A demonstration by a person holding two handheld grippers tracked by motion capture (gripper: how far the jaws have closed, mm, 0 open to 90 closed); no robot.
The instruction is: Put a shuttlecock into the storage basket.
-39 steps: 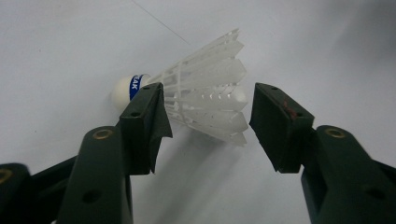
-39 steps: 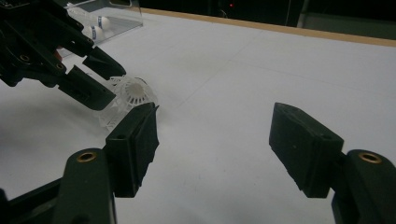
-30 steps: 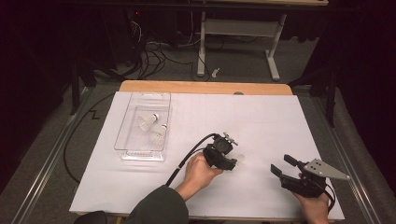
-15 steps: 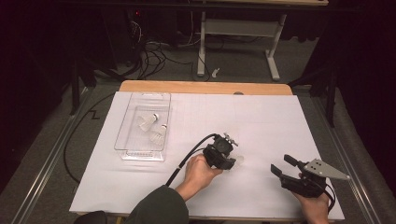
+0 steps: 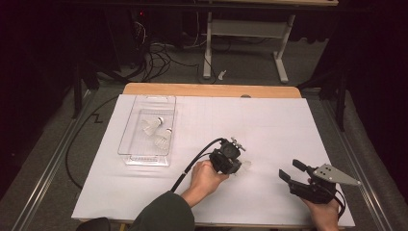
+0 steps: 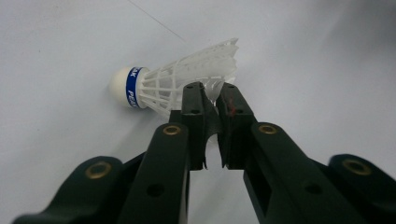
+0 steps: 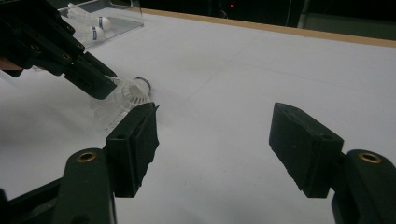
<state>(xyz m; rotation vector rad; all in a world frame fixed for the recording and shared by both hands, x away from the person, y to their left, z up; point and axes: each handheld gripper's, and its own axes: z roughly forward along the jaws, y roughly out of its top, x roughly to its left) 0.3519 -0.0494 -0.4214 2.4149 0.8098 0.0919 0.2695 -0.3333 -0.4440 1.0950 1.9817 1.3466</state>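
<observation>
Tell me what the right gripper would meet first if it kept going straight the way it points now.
Nothing close by: the right gripper stands open over bare white table cover, and its line looks free up to the wooden table edge. The shuttlecock lies left of that line, though depth is hard to judge.

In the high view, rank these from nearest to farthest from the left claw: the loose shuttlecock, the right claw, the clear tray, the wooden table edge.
1. Loose shuttlecock: pinched by its feather skirt in the left claw, which has just been closing.
2. Right claw: to its right, jaws apart.
3. Clear tray: to its upper left, holding two shuttlecocks.
4. Wooden table edge: along the far side.
</observation>
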